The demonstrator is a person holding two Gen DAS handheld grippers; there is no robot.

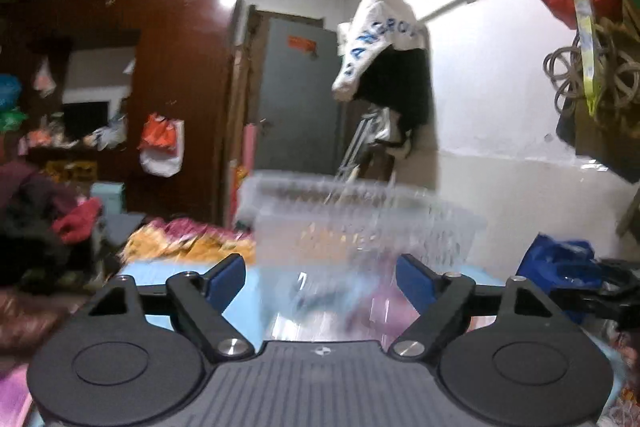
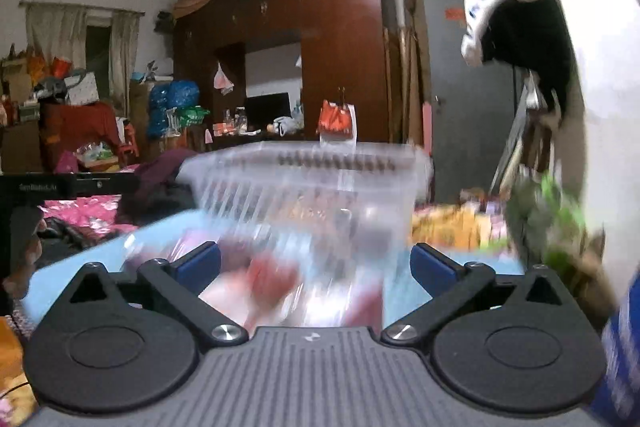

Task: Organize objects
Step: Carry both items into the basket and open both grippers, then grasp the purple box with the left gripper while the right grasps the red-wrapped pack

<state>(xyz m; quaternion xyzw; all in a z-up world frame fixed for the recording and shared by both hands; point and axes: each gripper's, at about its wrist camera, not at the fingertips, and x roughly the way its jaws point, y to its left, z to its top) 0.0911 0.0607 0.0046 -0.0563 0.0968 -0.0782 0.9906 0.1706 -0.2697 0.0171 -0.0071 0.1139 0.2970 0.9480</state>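
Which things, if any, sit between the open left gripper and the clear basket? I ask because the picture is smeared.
Nothing solid shows between the left gripper and the clear basket. Only blurred, clear-wrapped items lie low on the blue surface between its fingers.

— The clear basket [image 1: 360, 219] smears with motion blur in the left view; its contents can't be made out.
— Same on the right: the basket [image 2: 312, 187] streaks, and the red and pink things [image 2: 276, 279] before it are a smudge.
— The blue bag [image 1: 560, 267] is partly hidden.
— The green thing [image 2: 552, 219] is too blurred to name.
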